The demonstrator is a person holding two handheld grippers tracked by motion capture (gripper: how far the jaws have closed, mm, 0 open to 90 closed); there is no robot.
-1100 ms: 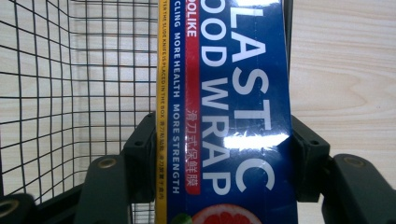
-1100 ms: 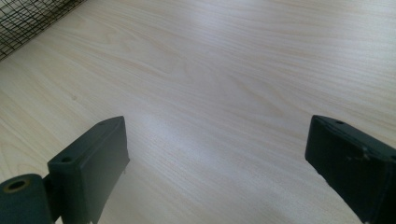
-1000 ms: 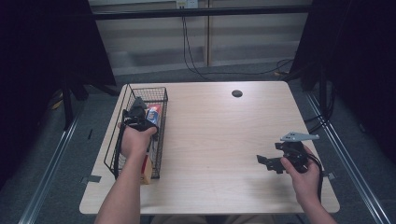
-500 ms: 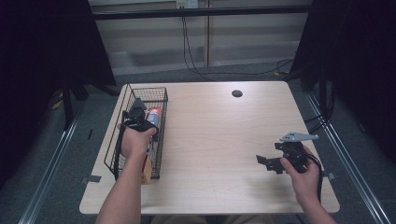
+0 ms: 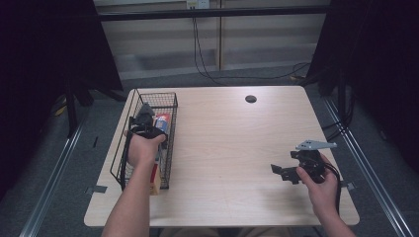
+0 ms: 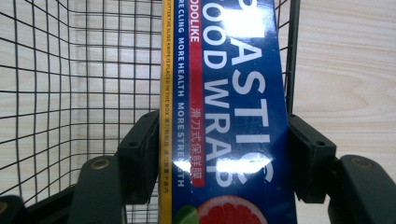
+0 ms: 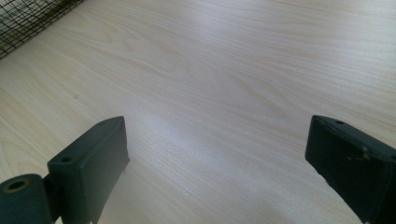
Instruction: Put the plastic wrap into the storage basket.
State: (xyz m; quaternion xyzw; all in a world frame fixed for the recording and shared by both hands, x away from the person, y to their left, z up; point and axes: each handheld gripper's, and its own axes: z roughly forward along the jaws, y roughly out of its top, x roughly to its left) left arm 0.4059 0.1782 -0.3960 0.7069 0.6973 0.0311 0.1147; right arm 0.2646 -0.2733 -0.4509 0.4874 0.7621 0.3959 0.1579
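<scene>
A blue plastic wrap box (image 6: 233, 93) with white lettering and a yellow edge lies lengthwise in the black wire basket (image 5: 148, 96) on the left of the table. My left gripper (image 5: 146, 116) reaches into the basket from the near side. In the left gripper view the left gripper (image 6: 224, 135) has a pad against each long side of the box; its jaws have just been opening slightly, and no gap shows. My right gripper (image 5: 281, 173) hovers low over the table's right front. In the right gripper view the right gripper (image 7: 217, 140) stands wide open over bare wood.
The box's red and white far end (image 5: 162, 123) lies along the basket's right wall. A dark round hole (image 5: 250, 98) sits in the tabletop near the far edge. The basket's corner (image 7: 23, 14) lies far off in the right gripper view.
</scene>
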